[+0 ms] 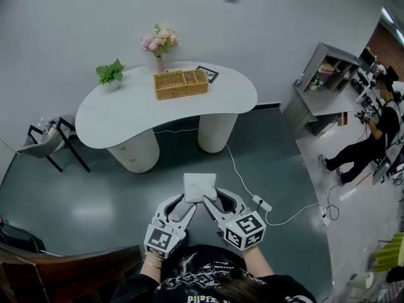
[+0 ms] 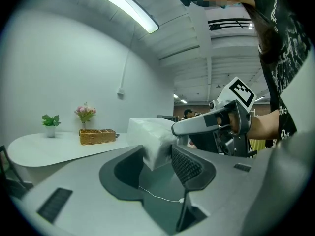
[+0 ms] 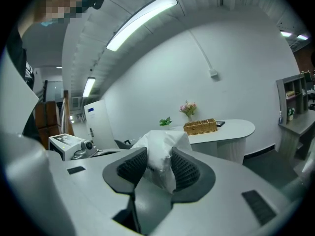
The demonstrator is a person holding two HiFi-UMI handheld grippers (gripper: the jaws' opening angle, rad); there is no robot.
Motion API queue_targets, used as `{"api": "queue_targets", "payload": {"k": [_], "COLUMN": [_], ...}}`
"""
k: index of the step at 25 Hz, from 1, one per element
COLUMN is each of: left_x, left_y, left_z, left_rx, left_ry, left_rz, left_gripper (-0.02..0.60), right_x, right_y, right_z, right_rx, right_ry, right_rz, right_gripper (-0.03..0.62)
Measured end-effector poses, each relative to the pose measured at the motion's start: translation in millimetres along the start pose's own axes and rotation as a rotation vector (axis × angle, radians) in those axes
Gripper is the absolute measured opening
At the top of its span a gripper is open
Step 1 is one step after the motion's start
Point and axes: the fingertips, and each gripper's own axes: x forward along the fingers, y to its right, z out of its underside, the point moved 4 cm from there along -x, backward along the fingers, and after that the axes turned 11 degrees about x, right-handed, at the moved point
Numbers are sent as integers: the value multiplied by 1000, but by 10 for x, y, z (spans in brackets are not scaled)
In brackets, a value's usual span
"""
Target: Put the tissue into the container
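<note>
Grey left gripper (image 1: 187, 204) and right gripper (image 1: 213, 202), lower centre, both clenched on soft white tissue pack (image 1: 199, 185) | risk: edge-only pinch could slip before the upper-centre woven wicker basket (image 1: 181, 93)

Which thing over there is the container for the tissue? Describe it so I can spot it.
Look at the white curved table by the far wall. On it, between a small green plant and a dark frame, in front of pink flowers, sits the wicker basket. It alone is tan, woven and split into compartments.
</note>
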Motion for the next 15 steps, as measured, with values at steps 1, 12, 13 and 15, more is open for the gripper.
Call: {"api": "queue_targets", "payload": {"k": [1, 12, 13, 15], "left_x": [41, 321, 337, 361], "left_y": [-104, -1151, -1238, -1409], "left_z": [8, 89, 103, 127], "left_rx": [1, 5, 4, -2], "left_ry": [0, 11, 21, 42], "left_rz": [6, 47, 47, 49], "left_gripper": [192, 192, 190, 190], "right_x": [98, 1063, 1145, 1301], "right_y": [18, 100, 92, 67], "right_z": [-39, -363, -390, -442], "right_rx": [1, 10, 1, -23], "right_ry": [-2, -8, -13, -20], "right_rz": [4, 1, 0, -3], "right_gripper": [175, 180, 183, 190]}}
